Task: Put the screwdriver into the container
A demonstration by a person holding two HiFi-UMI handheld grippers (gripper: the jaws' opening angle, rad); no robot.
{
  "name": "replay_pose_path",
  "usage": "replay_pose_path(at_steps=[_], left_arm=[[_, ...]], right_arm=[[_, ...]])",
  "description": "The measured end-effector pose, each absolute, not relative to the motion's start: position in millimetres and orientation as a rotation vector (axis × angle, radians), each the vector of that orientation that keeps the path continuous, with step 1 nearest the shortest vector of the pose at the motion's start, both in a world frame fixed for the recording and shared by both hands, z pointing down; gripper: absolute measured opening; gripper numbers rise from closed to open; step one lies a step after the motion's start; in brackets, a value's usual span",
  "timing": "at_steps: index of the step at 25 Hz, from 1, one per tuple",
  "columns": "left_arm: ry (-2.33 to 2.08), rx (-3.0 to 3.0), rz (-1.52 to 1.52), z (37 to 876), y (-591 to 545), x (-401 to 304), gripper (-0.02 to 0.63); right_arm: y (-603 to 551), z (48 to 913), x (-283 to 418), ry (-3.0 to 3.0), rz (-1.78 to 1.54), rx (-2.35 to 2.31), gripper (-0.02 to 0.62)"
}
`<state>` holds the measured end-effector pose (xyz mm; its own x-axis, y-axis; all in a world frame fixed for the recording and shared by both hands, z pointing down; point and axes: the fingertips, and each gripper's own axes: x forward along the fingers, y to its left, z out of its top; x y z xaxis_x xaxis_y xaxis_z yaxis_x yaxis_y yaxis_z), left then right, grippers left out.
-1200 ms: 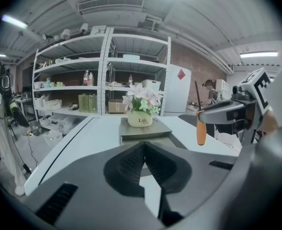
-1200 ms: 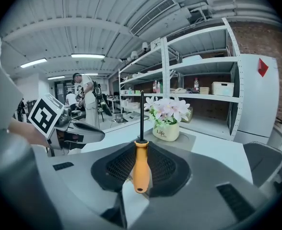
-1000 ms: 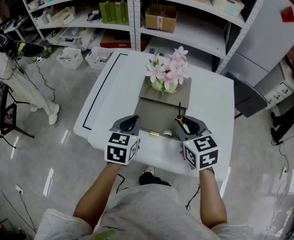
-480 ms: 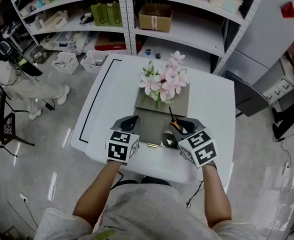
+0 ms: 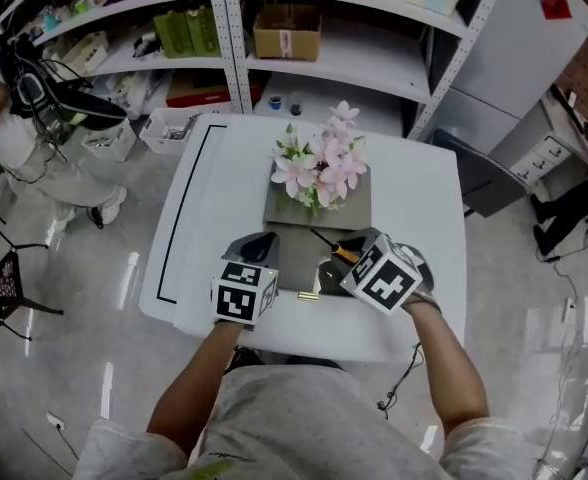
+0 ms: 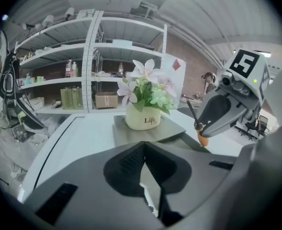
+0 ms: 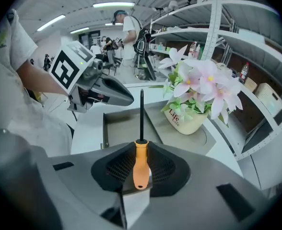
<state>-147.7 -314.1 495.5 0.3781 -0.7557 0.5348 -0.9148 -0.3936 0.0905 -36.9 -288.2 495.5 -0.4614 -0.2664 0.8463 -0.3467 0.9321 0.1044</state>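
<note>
Flowerpot (image 6: 143,120) on gray slab (image 5: 355,204) just beyond container (image 5: 292,254); shelves (image 5: 304,63) behind.

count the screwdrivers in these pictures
1. The orange-handled screwdriver is gripped between the right gripper's fingers, shaft pointing out over the grey container. No other shows, though the container's inside is partly hidden.

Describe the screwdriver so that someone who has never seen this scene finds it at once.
On the white table, just in front of the pot of pink flowers, sits a grey tray. At its right edge the right gripper clamps the screwdriver by its orange handle, the thin black shaft pointing out beyond the jaws. Nothing else on the table is orange.
</note>
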Motion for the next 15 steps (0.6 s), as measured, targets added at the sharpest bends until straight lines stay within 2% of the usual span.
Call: replay_pose_path(at_steps=[15], left_arm=[[-1.257,2.359,0.585,513,-325,-170,0.003]], right_arm=[[-286,559,-51,-1.728,0.05,0.354,0.08]])
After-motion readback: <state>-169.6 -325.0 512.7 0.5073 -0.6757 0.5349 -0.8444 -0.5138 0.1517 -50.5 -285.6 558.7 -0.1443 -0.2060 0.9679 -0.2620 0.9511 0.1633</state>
